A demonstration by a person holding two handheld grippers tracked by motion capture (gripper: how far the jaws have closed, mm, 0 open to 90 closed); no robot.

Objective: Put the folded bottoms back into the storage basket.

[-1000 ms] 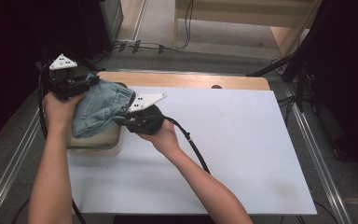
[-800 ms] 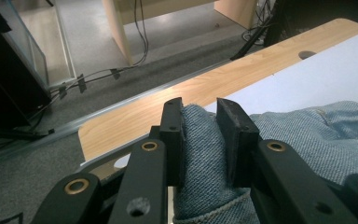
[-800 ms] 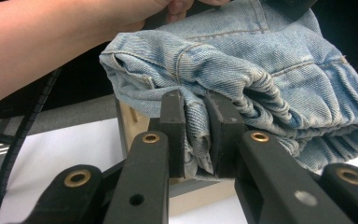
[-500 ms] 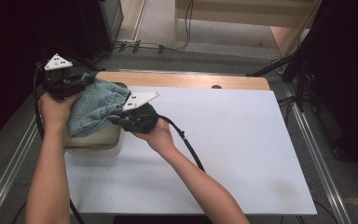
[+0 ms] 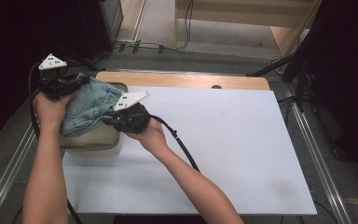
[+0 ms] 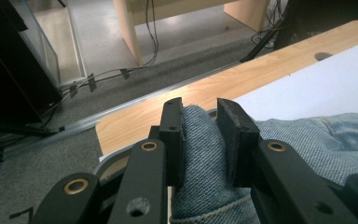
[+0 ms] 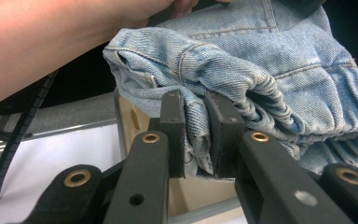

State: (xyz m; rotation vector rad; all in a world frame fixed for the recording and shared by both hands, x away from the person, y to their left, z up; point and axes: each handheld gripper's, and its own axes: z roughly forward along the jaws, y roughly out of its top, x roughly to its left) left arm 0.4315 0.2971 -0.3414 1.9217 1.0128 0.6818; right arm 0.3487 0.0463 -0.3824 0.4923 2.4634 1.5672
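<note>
- Jeans: faded blue denim cloth, coarse weave, stitched seams.
- Tongs: matt black plastic, brass-coloured rivets.
- Worktop: smooth matt white sheet; bare wood at 12 o'clock.

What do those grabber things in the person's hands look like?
The left gripper and the right gripper are both black, each topped by a pale three-cornered plate with dark dots. Their flat black fingers hang on arms with brass-coloured rivets. A black cable trails from each. The forearms are bare, with no sleeves.
</note>
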